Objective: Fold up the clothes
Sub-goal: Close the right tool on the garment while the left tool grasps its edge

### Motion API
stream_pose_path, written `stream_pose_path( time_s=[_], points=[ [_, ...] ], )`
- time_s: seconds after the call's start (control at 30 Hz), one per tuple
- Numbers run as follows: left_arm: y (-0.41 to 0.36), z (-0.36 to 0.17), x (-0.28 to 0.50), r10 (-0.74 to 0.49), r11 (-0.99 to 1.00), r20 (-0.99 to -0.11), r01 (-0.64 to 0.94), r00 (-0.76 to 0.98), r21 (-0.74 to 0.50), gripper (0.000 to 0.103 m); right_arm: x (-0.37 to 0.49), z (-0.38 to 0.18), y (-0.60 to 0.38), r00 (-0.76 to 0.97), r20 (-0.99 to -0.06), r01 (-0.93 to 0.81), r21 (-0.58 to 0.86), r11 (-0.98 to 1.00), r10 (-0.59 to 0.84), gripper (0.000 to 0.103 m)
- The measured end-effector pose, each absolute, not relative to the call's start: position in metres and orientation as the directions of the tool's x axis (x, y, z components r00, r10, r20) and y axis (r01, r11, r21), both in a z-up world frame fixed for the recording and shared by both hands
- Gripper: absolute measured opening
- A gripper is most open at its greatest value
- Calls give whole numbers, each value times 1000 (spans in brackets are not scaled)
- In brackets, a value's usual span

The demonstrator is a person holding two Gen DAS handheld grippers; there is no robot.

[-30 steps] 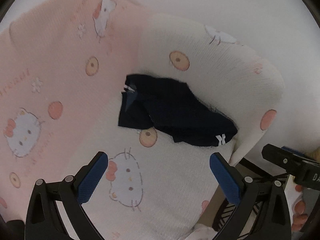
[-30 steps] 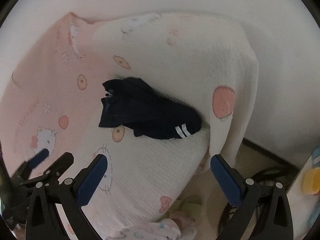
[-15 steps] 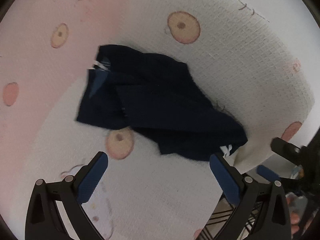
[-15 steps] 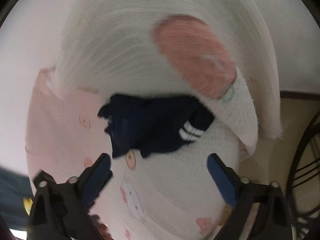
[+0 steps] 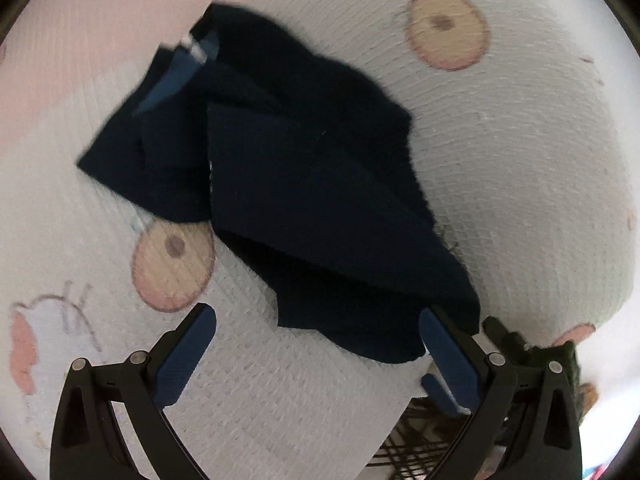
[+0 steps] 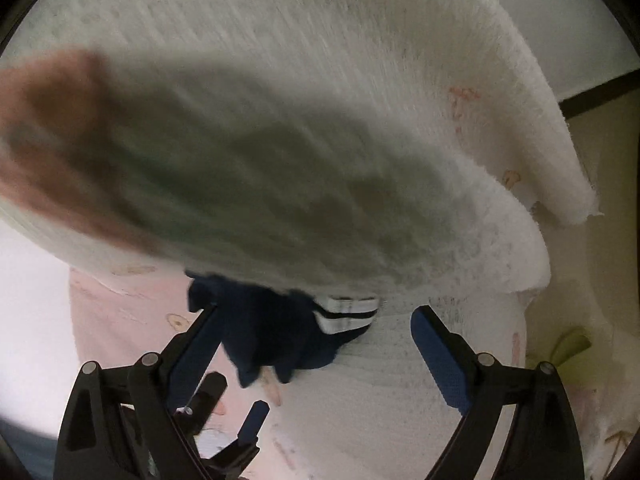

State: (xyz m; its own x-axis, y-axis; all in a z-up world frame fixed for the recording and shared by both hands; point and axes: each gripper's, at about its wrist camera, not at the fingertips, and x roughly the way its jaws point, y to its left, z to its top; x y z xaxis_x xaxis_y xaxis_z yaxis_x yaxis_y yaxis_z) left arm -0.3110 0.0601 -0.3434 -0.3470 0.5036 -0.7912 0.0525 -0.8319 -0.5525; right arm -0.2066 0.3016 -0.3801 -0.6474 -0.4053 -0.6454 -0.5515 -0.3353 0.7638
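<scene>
Pale wall (image 6: 592,20) upper right, dark baseboard (image 6: 596,98) below it, beige floor (image 6: 608,184) (right wrist view).

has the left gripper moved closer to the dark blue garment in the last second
Yes. The left gripper has moved in toward the dark blue garment; against the towel's printed circles, the garment now reaches its right finger.

Home bedroom, cartoon-cat printed blanket (image 5: 500,168), dark baseboard (image 6: 596,96) under plain wall
</scene>
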Motion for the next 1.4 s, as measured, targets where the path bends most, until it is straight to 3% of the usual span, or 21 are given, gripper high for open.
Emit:
stream_pose_path(
  time_s=[0.37,0.53,0.6,0.73,0.77,0.97,1.07,1.13,1.23,1.4],
  points=[
    [46,-368,-309,571,-683,-668,176,-477,-709,103,-234,-389,301,-762,-498,-429,867,-253,-414,95],
    [51,-367,-316,574,-677,-678,199,-460,-708,103,-252,-389,299,-799,-453,-392,891,-230,-396,93],
    [60,-362,-325,601,-671,-680,197,-421,-715,103,-257,-388,300,-802,-462,-393,886,-247,-379,85],
    [80,-357,-333,632,-665,-667,165,-394,-728,103,-268,-381,298,-765,-555,-442,822,-359,-328,34],
    [86,-356,-334,626,-676,-674,158,-393,-720,103,-273,-379,297,-755,-577,-450,802,-392,-313,29],
    [103,-362,-339,583,-723,-708,142,-398,-676,102,-301,-361,295,-724,-629,-461,747,-479,-285,29],
    [109,-359,-341,530,-777,-749,126,-398,-617,81,-315,-350,293,-704,-658,-464,710,-530,-266,29],
    [118,-355,-346,450,-844,-798,99,-401,-527,50,-326,-340,291,-689,-678,-460,683,-567,-258,29],
    [128,-351,-352,359,-908,-839,53,-409,-415,21,-339,-331,290,-669,-697,-449,657,-605,-260,29],
    [125,-349,-367,411,-882,-822,57,-394,-468,11,-364,-308,286,-643,-727,-416,597,-686,-242,27]
  ],
)
